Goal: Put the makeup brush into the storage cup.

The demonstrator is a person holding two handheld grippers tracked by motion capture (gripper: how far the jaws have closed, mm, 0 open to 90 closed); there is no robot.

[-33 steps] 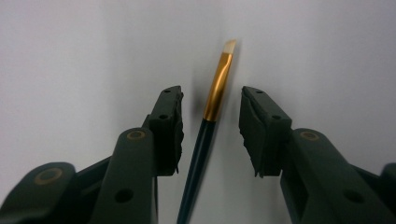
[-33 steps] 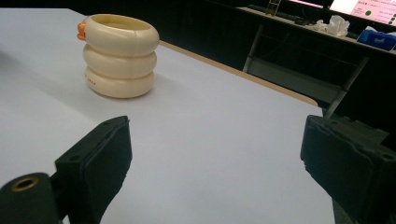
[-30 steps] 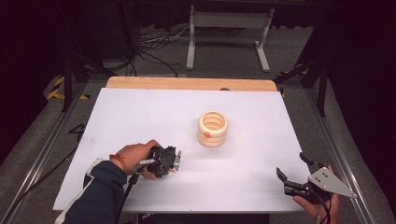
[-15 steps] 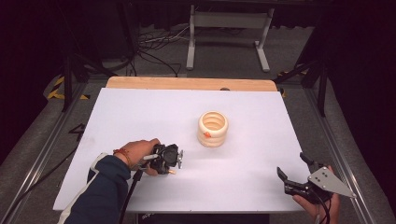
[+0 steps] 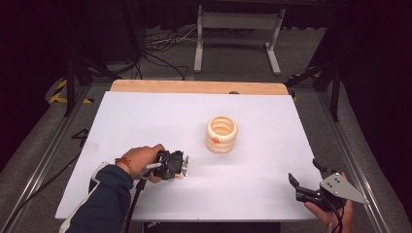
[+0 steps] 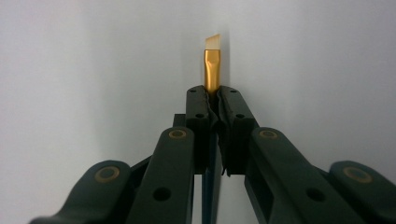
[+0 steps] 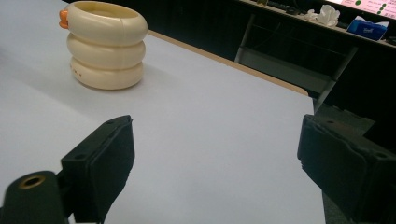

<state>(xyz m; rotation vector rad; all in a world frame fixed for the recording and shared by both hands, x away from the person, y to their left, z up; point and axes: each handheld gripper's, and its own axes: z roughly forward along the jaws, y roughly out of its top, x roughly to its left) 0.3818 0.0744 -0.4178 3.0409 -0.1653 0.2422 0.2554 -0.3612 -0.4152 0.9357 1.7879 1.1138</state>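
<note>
Brush: a small flat paintbrush [image 6: 212, 60] with gold metal ferrule and pale angled bristles, clamped in your left gripper [image 6: 213, 100]; its tip juts just past the fingers [image 6: 198, 112], low over the desk.
Change: over the last second your left hand [image 5: 141, 160] has carried the gripper slightly right and forward, towards the holder; judged, the brush is in transit, probably for delivery.
Holder: a cream ribbed cup of three stacked rings [image 5: 221, 134] with a small orange tab, upright at desk centre, apart from the brush, ahead and right of it.
Right gripper: your right gripper [image 5: 305, 180] hangs at the near right corner, fingers spread wide, empty.
Desk: white sheet over a wooden desk [image 5: 145, 114].
</note>
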